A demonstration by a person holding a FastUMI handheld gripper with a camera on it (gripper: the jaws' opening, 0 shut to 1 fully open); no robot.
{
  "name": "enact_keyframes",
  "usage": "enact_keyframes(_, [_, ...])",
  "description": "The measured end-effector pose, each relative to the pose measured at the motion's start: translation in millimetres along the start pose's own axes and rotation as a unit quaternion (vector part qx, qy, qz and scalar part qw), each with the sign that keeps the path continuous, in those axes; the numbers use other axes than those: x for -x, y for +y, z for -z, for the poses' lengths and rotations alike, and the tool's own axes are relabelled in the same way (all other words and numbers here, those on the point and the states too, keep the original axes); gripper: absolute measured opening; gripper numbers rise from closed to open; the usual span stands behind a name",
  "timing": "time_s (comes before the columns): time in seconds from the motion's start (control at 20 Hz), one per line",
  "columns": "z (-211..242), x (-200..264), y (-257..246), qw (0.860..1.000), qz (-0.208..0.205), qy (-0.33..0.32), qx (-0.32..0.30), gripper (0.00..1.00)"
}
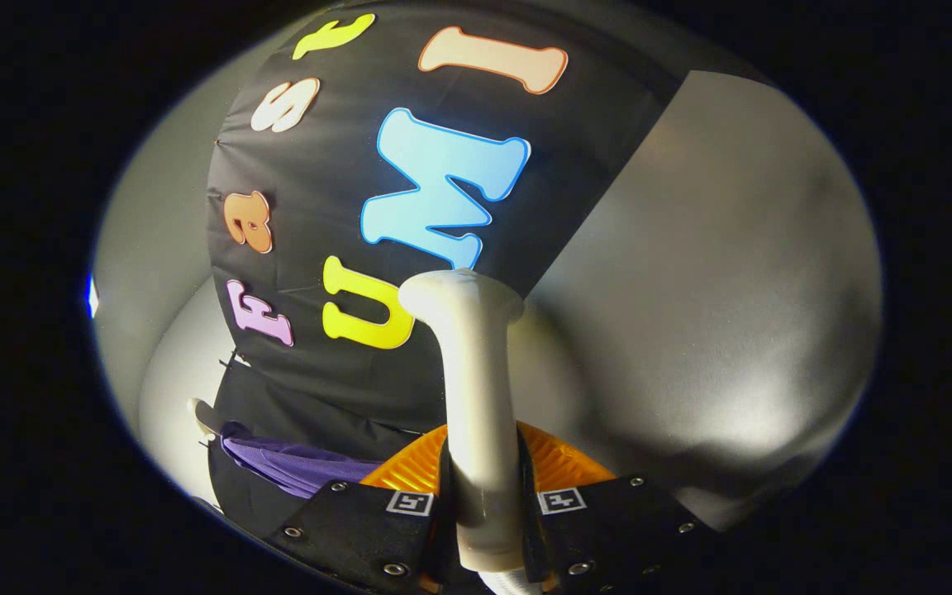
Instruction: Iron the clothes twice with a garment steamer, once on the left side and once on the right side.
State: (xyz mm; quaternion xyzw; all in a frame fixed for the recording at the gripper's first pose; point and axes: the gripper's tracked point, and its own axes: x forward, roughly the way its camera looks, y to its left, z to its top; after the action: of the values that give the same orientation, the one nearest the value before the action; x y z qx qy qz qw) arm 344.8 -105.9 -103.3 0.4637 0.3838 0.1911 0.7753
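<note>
black cloth wall (335, 248), grey wall (716, 273)

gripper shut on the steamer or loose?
Shut on it. The gripper has both fingers pressed against the steamer handle, which runs up between them, head beyond the fingertips. Purple garment lies off to one side.

The steamer (476, 388) is sitting right between the gripper (483, 496) fingers, both pressing on its handle, with its head sticking out well beyond them. Off to the left of the fingers, a garment (294, 463) is hanging against the booth wall (335, 231), which is standing behind everything.
</note>
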Motion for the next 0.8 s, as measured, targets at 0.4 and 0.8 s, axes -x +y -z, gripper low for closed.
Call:
enact_keyframes(0.4, [81.2,49.5,57.3,0.995,0.027,-0.069,0.066,0.32])
enact_keyframes(0.8, [172.1,89.9,146.6,0.975,0.007,-0.117,0.187,0.31])
